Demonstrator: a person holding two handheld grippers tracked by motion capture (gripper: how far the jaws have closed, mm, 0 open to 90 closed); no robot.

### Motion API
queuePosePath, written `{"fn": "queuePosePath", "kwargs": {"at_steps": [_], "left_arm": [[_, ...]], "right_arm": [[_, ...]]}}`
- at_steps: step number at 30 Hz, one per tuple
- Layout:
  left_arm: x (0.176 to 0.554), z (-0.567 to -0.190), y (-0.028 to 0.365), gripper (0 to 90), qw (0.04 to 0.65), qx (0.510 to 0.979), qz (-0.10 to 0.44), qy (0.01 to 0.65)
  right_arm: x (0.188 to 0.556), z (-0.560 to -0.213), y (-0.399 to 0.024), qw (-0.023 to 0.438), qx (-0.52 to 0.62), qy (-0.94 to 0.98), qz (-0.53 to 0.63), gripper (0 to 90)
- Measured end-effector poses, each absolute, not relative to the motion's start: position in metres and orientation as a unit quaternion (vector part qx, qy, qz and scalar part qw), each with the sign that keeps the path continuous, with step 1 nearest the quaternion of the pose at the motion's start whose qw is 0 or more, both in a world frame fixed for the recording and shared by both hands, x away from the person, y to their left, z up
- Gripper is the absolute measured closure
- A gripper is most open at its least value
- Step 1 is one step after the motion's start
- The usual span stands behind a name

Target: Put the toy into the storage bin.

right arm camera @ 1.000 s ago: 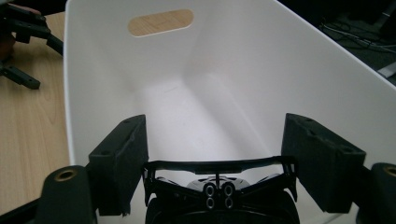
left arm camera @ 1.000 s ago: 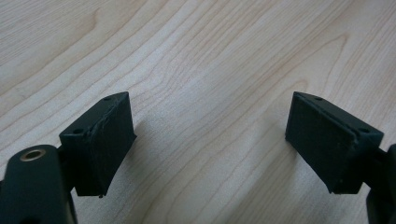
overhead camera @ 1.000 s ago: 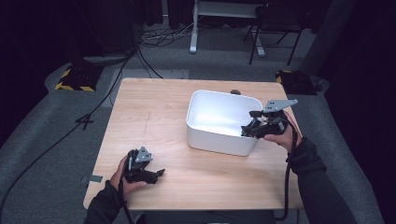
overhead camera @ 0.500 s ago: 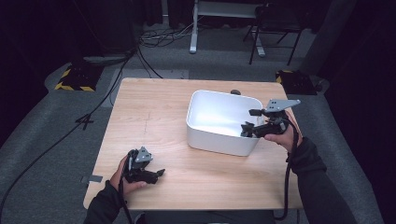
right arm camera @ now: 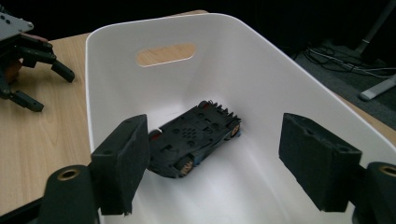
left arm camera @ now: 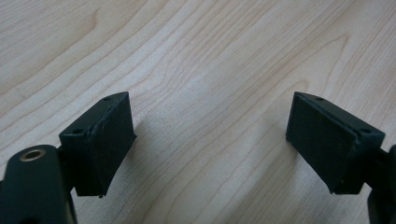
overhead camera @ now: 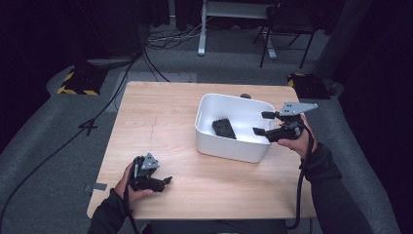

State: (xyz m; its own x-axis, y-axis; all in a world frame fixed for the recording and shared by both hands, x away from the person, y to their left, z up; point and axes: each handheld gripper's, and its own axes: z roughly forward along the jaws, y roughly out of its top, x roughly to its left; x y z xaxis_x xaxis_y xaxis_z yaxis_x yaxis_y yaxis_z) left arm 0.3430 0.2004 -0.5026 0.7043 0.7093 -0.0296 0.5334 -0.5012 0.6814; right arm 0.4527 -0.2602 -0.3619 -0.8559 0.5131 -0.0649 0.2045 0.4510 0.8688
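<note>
Right gripper (right arm camera: 212, 158): jaws wide, empty, above right rim of white bin (right arm camera: 261, 60). Upside-down toy car (right arm camera: 194, 137) on bin floor, just beyond. Left gripper (left arm camera: 210, 140): jaws wide, empty, over near-left wooden table (left arm camera: 196, 56).

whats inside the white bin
One black toy car lies upside down on the floor of the bin, its underside and wheels showing. Its upper side faces down and is hidden. The right gripper hangs open above it, empty.
</note>
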Motion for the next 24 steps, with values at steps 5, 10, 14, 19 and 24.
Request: {"fn": "queuePosePath", "kwargs": {"at_steps": [5,10,14,19,24], "left_arm": [[0.343,-0.503,0.2,15.3,0.344,0.857,0.128,0.362],[0.343,-0.503,0.2,15.3,0.344,0.857,0.129,0.361],[0.343,-0.503,0.2,15.3,0.344,0.857,0.128,0.362],[0.343,-0.503,0.2,15.3,0.344,0.857,0.127,0.362],[0.343,-0.503,0.2,15.3,0.343,0.857,0.128,0.362]], "right_arm": [[0.451,-0.359,-0.261,0.175,0.216,0.832,0.479,23.6],[0.449,-0.355,-0.262,0.19,0.232,0.824,0.482,22.4],[0.447,-0.352,-0.264,0.204,0.239,0.817,0.483,20.9],[0.445,-0.351,-0.267,0.223,0.25,0.812,0.477,18.2],[0.443,-0.349,-0.273,0.236,0.264,0.808,0.47,16.6]]}}
